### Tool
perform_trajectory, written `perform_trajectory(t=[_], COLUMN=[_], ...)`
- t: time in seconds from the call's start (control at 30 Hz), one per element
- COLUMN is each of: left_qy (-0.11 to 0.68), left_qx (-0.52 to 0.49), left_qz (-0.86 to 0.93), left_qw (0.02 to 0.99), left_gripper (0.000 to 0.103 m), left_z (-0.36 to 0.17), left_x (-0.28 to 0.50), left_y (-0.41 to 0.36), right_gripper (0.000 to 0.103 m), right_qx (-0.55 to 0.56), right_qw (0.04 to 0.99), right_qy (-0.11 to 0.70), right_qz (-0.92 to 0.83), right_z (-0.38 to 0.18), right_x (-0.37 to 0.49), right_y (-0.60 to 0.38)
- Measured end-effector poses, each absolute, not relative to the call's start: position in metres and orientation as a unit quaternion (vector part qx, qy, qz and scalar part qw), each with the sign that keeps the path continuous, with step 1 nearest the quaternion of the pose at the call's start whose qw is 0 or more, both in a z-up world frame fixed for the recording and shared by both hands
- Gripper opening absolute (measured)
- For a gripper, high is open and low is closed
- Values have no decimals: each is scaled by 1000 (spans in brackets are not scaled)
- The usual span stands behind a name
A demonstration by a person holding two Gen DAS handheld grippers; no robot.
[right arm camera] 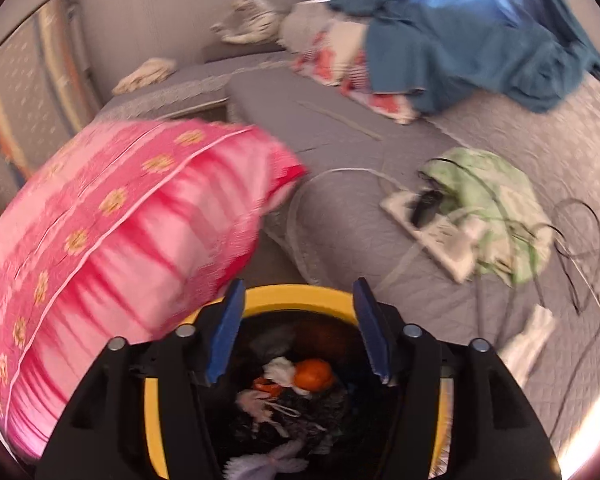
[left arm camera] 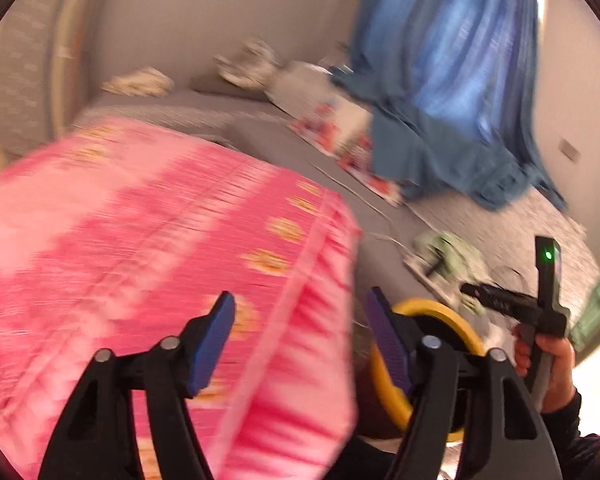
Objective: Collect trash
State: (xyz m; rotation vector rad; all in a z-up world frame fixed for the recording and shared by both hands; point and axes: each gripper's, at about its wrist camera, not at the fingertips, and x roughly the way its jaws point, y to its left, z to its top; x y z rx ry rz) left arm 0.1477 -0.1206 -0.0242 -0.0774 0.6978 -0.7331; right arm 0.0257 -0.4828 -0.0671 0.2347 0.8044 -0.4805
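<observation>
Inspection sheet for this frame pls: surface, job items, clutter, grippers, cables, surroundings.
Surface: grey quilted bedspread, rumpled.
Job's things: yellow-rimmed round trash bin below the right gripper, holding crumpled white paper and an orange round item; white scrap on the bedspread to the right.
Clutter: pink patterned pillow, motion-blurred; green cloth; blue fabric.
Grippers: left gripper open, nothing between the jaws; right gripper open above the bin, nothing held.
Cables: dark thin cables looped on the bedspread; white power strip.
Surroundings: grey wall; blue curtain.
</observation>
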Motion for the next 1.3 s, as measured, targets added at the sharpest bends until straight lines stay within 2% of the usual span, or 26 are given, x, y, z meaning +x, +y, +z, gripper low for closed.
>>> perform_trajectory(t=[0.07, 0.13, 0.17, 0.23, 0.4, 0.57, 0.77, 1.07, 1.3], left_qy=[306, 286, 276, 256, 192, 141, 122, 107, 96], left_qx=[-40, -53, -59, -64, -46, -41, -78, -86, -68], left_qz=[-295, -259, -238, -198, -101, -45, -30, 16, 8], left_qw=[904, 921, 929, 944, 975, 988, 989, 990, 993], left_gripper=[81, 83, 87, 93, 95, 95, 95, 95, 95], left_z=[-21, -18, -17, -12, 7, 32, 47, 22, 24], left_x=[145, 142, 139, 131, 102, 71, 40, -2, -11], left_y=[-82, -53, -35, -12, 25, 43, 47, 37, 29], right_gripper=[63, 70, 71, 79, 94, 94, 94, 94, 94], right_qx=[101, 88, 85, 77, 40, 57, 38, 42, 37], right_qw=[893, 901, 905, 912, 946, 972, 989, 987, 988], right_qy=[389, 393, 394, 395, 321, 227, 143, 123, 91], right_qz=[-202, -160, -139, -84, -19, -5, -30, -90, -117], right_z=[-72, -77, -79, -77, -48, -14, 12, -3, -10], right_x=[44, 66, 76, 95, 111, 97, 58, 13, -2], right_y=[-462, -433, -420, -385, -301, -258, -221, -221, -221])
